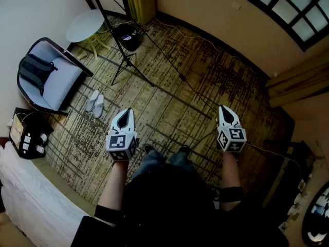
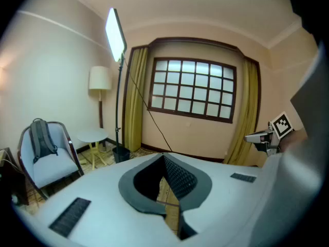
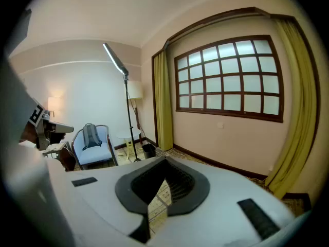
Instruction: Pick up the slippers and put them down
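The left gripper [image 1: 125, 116] is sitting with its jaws clenched together on nothing, and the right gripper [image 1: 226, 112] is doing the same. Both are hanging in front of the person, tilted down toward the patterned carpet [image 1: 169, 86], well apart from each other.

The slippers [image 1: 95, 103] are lying on that carpet ahead and to the left of the left gripper, side by side and touching or nearly so, just in front of the armchair [image 1: 51, 76]. Neither gripper is near them yet.

They are looking pale, flat and thin (probably the soft throwaway kind), so I am expecting them to be very light, floppy and not at all fragile. A pinch on the band across the top, or on the heel edge of the sole, is looking like the safest hold. A grip on the middle of the sole could let it fold and droop.

I am counting two slippers, making one pair, one armchair with one backpack [image 1: 35, 71] on it, one round table [image 1: 86, 24] and two grippers.
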The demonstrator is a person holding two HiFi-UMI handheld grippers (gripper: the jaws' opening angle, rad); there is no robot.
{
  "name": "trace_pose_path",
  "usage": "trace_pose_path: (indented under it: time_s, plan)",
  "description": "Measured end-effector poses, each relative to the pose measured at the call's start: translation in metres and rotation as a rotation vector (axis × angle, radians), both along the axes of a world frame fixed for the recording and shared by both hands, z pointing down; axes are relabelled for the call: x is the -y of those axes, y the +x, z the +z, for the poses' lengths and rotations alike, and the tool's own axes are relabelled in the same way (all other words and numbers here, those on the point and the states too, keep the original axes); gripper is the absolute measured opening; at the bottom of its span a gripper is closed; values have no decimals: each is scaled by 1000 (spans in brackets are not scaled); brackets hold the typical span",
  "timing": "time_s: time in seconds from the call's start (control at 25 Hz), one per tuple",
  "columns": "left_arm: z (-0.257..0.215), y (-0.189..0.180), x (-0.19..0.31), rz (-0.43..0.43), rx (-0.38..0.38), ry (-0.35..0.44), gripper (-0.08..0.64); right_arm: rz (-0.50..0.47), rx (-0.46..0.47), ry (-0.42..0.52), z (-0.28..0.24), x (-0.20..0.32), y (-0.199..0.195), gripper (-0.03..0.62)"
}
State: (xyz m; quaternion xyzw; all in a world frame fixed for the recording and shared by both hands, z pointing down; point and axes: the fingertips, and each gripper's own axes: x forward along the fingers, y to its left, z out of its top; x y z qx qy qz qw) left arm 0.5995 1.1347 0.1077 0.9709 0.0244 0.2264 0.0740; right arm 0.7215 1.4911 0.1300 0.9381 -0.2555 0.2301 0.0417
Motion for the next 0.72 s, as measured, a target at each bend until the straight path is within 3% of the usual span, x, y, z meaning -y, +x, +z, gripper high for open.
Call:
trace_pose_path:
  time_s: [0.32,0.72]
  plan:
    - [-17,-22,85,-86,-66,78,-12,-96,-23,27,-12,94,-4,3]
    - [-31,-92,203,-348,-89,97,-12,-357,-50,54,-20,267,-14,3]
